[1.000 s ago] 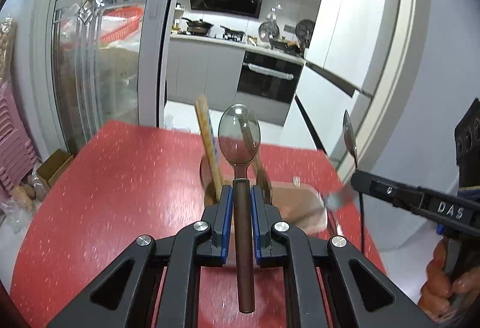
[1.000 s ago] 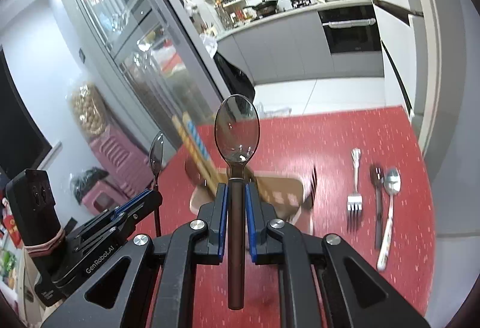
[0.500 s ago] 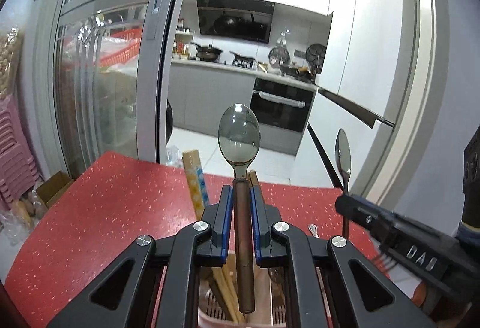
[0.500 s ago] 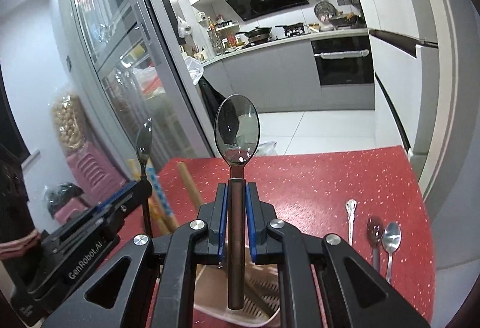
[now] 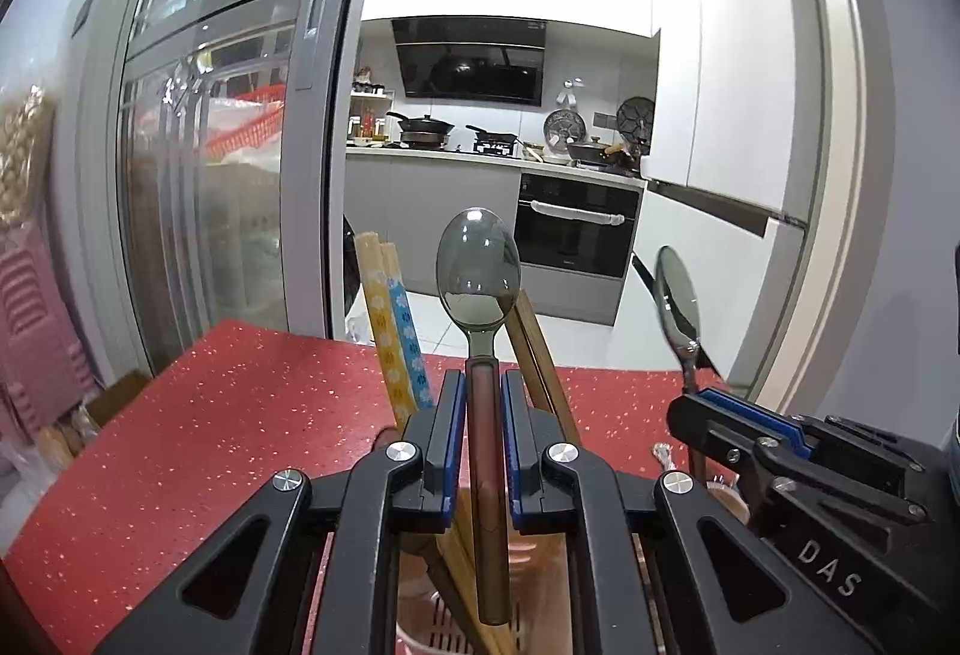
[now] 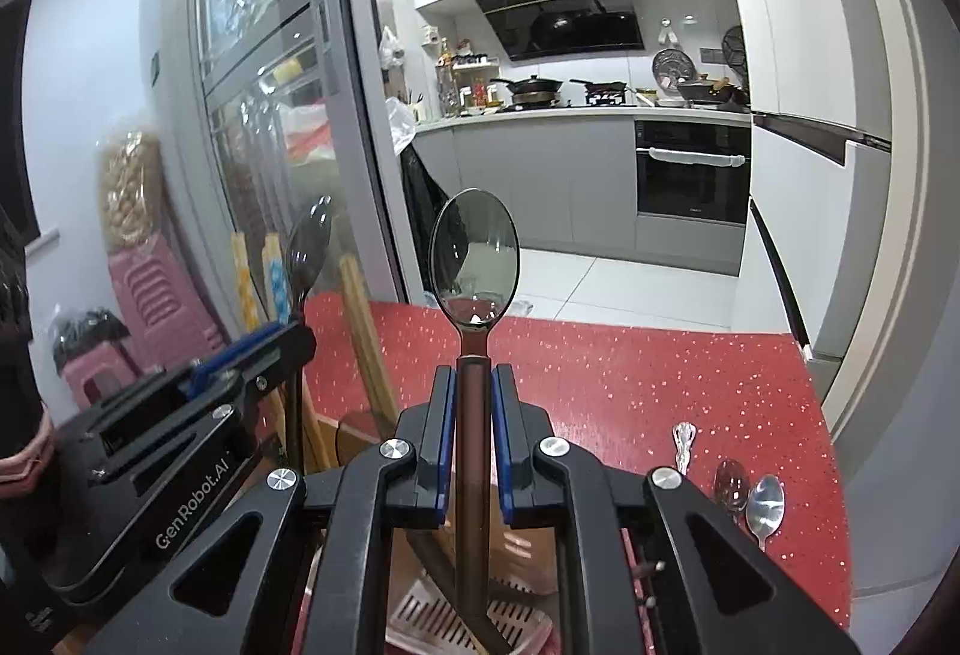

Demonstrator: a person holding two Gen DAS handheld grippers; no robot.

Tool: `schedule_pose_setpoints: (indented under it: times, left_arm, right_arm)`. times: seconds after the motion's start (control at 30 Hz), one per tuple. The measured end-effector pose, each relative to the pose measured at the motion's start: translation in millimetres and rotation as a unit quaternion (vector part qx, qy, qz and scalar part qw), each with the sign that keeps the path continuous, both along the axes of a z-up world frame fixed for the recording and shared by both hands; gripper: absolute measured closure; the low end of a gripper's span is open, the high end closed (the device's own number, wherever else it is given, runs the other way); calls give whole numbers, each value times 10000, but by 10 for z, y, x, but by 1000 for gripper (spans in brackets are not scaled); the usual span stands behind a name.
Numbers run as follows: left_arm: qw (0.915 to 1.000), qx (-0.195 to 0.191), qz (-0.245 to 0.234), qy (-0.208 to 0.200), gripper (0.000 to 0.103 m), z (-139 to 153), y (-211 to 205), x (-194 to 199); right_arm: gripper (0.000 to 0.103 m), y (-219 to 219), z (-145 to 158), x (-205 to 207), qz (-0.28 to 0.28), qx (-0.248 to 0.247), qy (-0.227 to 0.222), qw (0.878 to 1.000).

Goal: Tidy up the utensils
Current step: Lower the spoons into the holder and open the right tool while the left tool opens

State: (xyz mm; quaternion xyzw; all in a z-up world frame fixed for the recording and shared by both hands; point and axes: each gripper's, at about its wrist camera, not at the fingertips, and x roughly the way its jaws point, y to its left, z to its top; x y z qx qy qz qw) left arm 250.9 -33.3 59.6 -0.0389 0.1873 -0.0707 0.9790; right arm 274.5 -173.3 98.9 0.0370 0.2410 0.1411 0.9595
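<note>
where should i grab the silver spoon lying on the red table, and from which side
Grip the silver spoon by its thin handle, not the bowl. It lies flat on the table with the bowl pointing away, beside a dark spoon, so coming from above with fingers across the handle looks best. The handle is mostly hidden here.

Left wrist view: looks along its fingers, slightly downward, close over the red table point(image 5: 198, 433), facing the kitchen. Right wrist view: same heading, set further right. Shared by both: table, oven point(image 5: 576, 229) point(image 6: 693, 169), utensil holder point(image 5: 432, 625) point(image 6: 420, 613), each other's gripper.
</note>
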Motion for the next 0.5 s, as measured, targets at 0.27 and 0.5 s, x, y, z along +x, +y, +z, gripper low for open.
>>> schedule_pose_setpoints:
  times: [0.27,0.5]
  left_arm:
    - [9992,245,-26,309,66,-166,-68,-53]
    - [9979,419,-40,502,66,-215,-93,-82]
  right_arm:
    - [91,42,-109,-111,117,-223,106,9996]
    - [90,43,-90,-140,195,-240,169,9994]
